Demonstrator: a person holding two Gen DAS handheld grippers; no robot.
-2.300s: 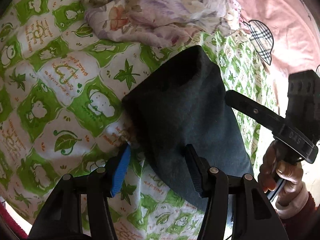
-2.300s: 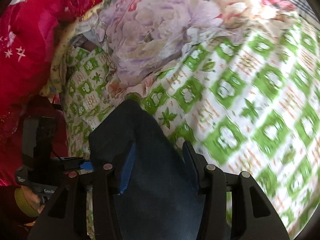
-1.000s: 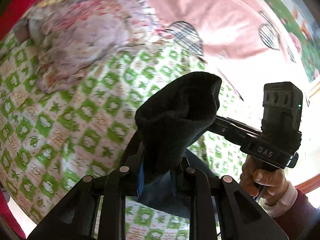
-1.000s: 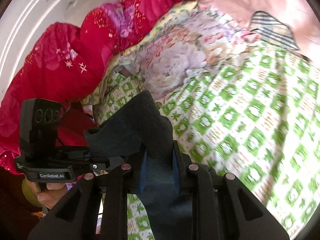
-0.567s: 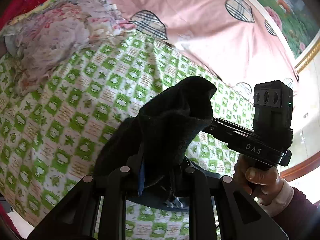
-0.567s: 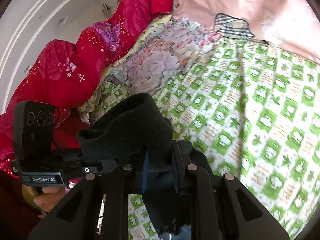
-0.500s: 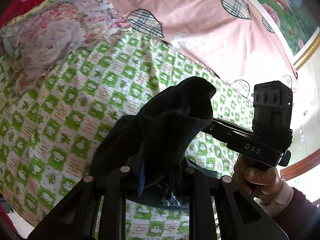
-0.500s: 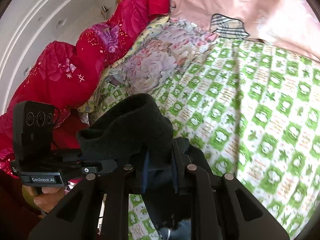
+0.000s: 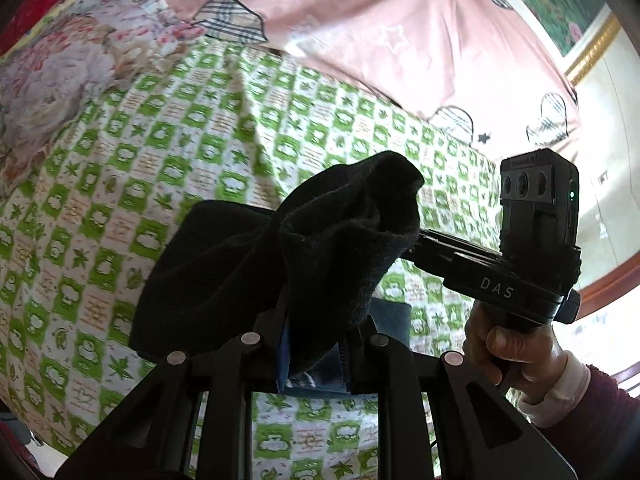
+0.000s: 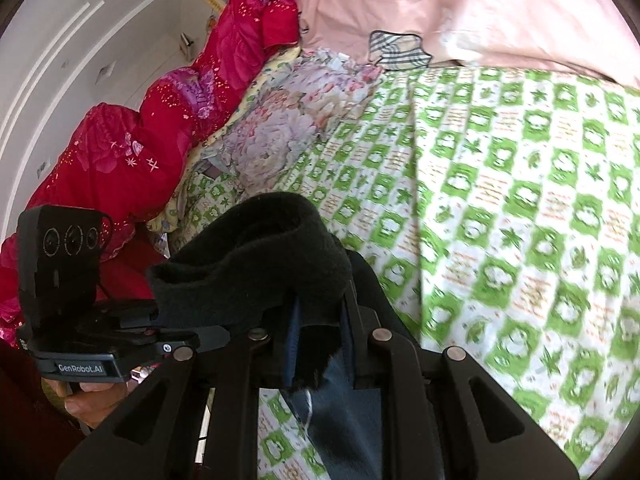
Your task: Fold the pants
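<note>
The dark pants (image 9: 248,264) hang lifted above the green-and-white checked bedsheet (image 9: 120,168), their fleecy edge bunched up between both grippers. My left gripper (image 9: 314,344) is shut on one part of that edge. In the right wrist view my right gripper (image 10: 318,340) is shut on the pants (image 10: 256,256) too, the cloth draping down below its fingers. The other gripper shows in each view: the right one (image 9: 416,246) at the cloth's far side with a hand (image 9: 508,348) on its handle, the left one (image 10: 200,336) at the left.
A pink duvet with checked heart patches (image 9: 380,32) lies at the back. A floral quilt (image 10: 280,128) and a red quilt (image 10: 160,120) are heaped at the side. The checked sheet (image 10: 520,200) stretches out to the right.
Both grippers have carried the lifted pants across the bed together. The floral quilt has slid away to the left and more of the pink duvet shows. Both grips hold.
</note>
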